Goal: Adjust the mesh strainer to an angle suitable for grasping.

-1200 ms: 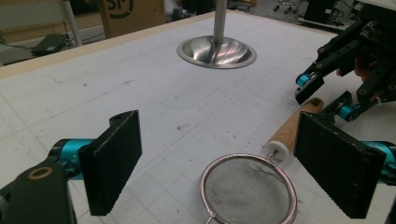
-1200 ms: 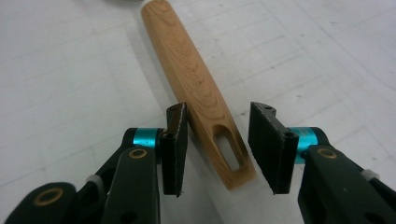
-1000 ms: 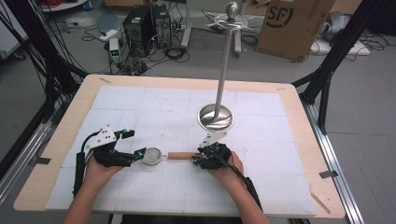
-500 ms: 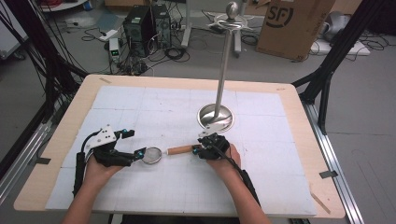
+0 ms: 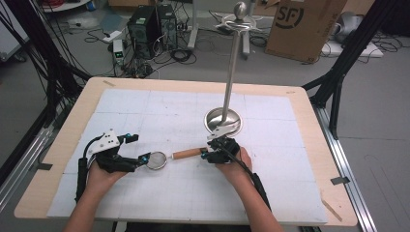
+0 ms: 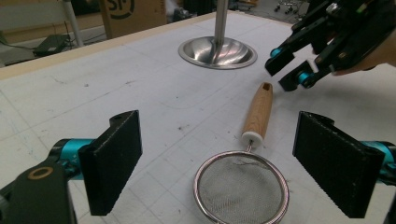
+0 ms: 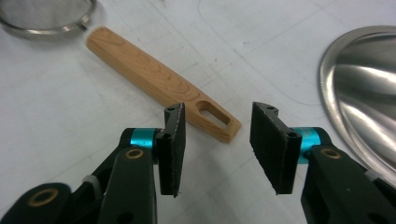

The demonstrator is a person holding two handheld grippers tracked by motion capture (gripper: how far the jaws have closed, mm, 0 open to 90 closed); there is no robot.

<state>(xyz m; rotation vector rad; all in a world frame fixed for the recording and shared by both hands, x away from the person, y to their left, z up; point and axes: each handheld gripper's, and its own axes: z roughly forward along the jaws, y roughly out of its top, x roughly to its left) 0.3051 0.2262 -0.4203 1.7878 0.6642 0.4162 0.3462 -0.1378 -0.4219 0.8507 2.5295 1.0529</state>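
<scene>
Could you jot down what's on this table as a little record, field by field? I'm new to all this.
table: white gridded mat on a wooden top
strainer: small mesh strainer lying flat, wooden handle with a slot at its end
stand: tall metal pole on a round steel base, behind the strainer
left gripper: open, a pad on either side of the mesh bowl, not touching it
right gripper: open at the handle's slotted end, not pressing it; its jaws have just been opening
held: nothing
</scene>
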